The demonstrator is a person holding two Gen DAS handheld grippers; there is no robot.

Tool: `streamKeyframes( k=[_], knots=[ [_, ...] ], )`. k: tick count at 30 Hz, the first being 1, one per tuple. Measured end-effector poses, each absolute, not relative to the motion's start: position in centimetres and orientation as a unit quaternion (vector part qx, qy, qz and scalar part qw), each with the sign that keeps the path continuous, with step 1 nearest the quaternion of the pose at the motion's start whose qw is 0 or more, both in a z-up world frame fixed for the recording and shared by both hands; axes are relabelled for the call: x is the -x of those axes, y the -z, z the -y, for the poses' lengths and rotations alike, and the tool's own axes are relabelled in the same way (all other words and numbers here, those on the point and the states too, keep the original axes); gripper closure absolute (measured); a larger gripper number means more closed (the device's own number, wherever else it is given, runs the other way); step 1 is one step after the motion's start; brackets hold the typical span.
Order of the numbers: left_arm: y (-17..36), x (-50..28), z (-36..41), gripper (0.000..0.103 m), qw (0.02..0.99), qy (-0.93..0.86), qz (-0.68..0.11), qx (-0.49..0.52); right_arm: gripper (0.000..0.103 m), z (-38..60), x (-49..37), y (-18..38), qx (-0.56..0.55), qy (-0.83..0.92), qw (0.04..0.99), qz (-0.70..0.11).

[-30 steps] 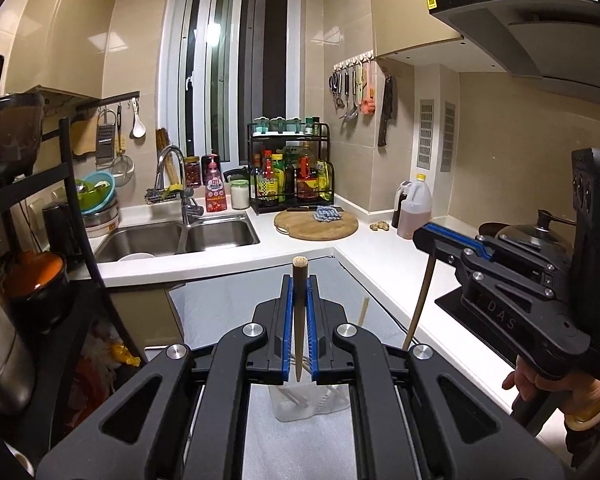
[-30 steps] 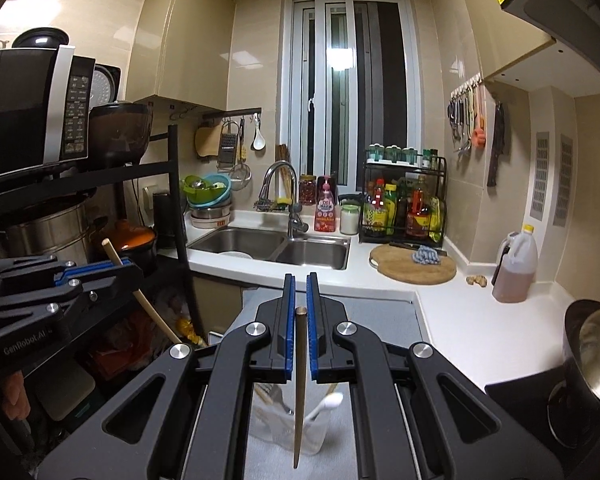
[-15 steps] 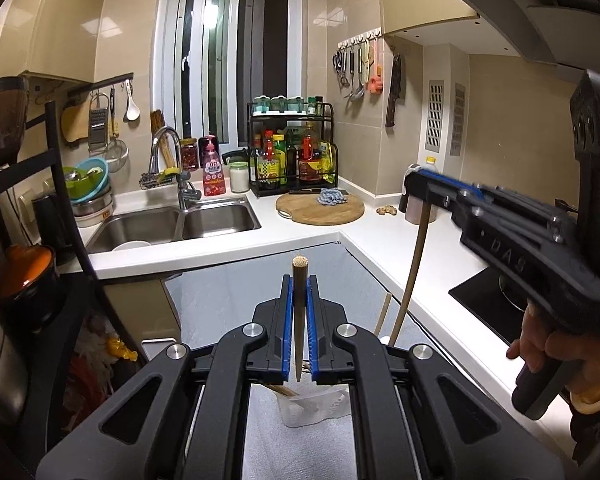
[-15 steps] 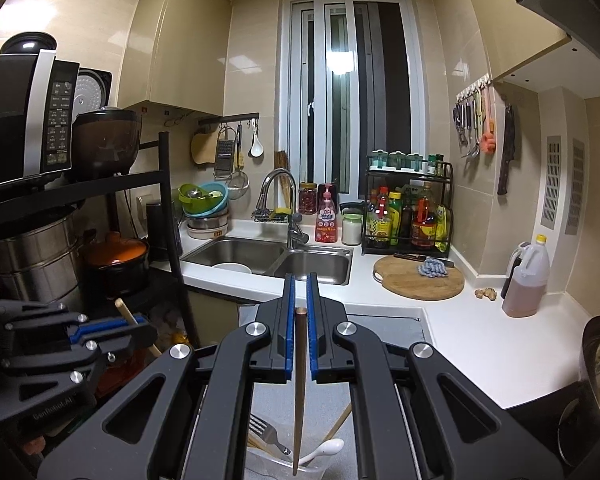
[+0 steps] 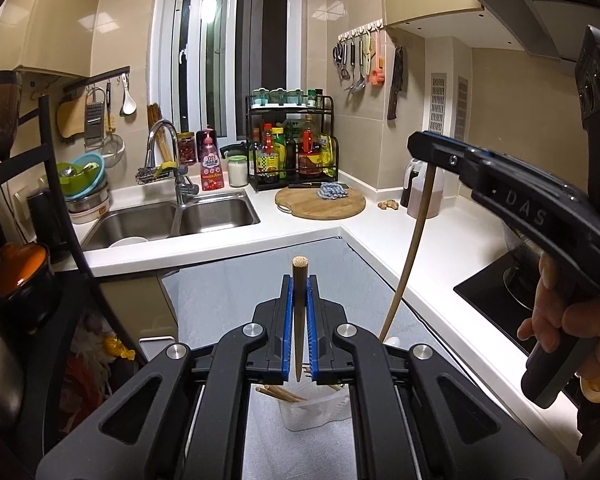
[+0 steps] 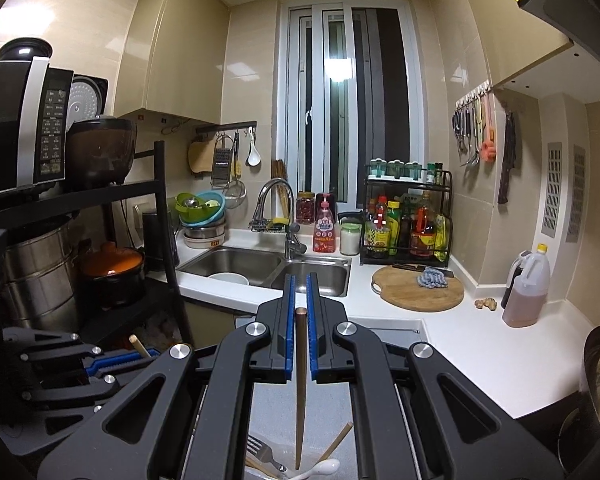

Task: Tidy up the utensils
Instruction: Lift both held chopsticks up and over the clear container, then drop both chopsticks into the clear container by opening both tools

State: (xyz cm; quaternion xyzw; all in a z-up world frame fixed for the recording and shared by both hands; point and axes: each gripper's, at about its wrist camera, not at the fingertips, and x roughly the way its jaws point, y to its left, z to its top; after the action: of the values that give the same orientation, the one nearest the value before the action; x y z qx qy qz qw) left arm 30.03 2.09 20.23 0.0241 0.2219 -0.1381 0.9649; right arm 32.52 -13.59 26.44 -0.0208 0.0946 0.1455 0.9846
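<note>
Sink [image 6: 268, 268] and cutting board [image 6: 418, 290] lie beyond. Each gripper, left [image 5: 299, 300] and right [image 6: 300, 304], clamps one upright chopstick [image 5: 299, 320] [image 6: 300, 392] above the clear cup [image 5: 314, 410].

light chopstick [image 5: 299, 320]: upright | dark chopstick [image 6: 300, 392]: upright, tip over clear holder [image 5: 314, 410] | holder: fork [image 6: 260, 451], spoon [image 6: 320, 469]

White countertop [image 5: 452, 232] with round cutting board [image 5: 320, 204], oil jug [image 6: 526, 292], clear utensil container [image 5: 314, 410].

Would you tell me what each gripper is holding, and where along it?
Left gripper: light chopstick, near its blunt top. Right gripper: dark chopstick, also at its top.
</note>
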Motion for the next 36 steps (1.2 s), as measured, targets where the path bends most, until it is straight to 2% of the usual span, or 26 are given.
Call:
streamKeyframes(
  k=[7,18,19,20,21,22,24,26,31,36],
  knots=[
    [-19.5,-30.9,-2.1,0.097,0.963,0.138,-0.230,-0.021,0.097,13.2,-32.8,-26.2,0.023,-0.147,0.984,-0.097],
    [-16.4,-32.3,-2.1,0.097,0.958,0.133,-0.254,-0.010,0.097,13.5,-33.6,-22.3,0.012,-0.144,0.980,-0.133],
    [-16.3,-32.4,-2.3,0.092,0.959,0.129,-0.254,-0.009,0.093,13.6,-33.6,-22.0,0.010,-0.144,0.980,-0.138],
    [-16.2,-32.3,-2.4,0.083,0.959,0.125,-0.253,-0.006,0.089,13.7,-33.6,-21.7,0.007,-0.146,0.979,-0.142],
    [-16.2,-32.3,-2.6,0.039,0.960,0.118,-0.253,-0.001,0.071,13.8,-33.6,-21.4,0.006,-0.150,0.978,-0.148],
    [-16.3,-32.0,-3.1,0.008,0.965,0.095,-0.245,0.011,0.051,13.9,-33.5,-21.1,0.003,-0.150,0.977,-0.153],
    [-16.6,-31.1,-4.1,0.008,0.974,0.065,-0.216,0.037,0.049,14.1,-32.9,-20.5,0.002,-0.142,0.978,-0.151],
    [-16.7,-30.7,-4.7,0.008,0.971,0.067,-0.224,0.051,0.046,14.2,-32.0,-19.9,0.011,-0.137,0.979,-0.150],
    [-15.4,-28.2,-4.4,0.008,0.972,0.048,-0.226,0.028,0.028,15.3,-28.8,-17.9,-0.006,-0.113,0.982,-0.150],
    [-13.1,-24.4,-3.0,0.008,0.974,0.040,-0.224,-0.005,0.023,15.9,-24.7,-13.8,-0.028,-0.085,0.981,-0.173]
  ],
)
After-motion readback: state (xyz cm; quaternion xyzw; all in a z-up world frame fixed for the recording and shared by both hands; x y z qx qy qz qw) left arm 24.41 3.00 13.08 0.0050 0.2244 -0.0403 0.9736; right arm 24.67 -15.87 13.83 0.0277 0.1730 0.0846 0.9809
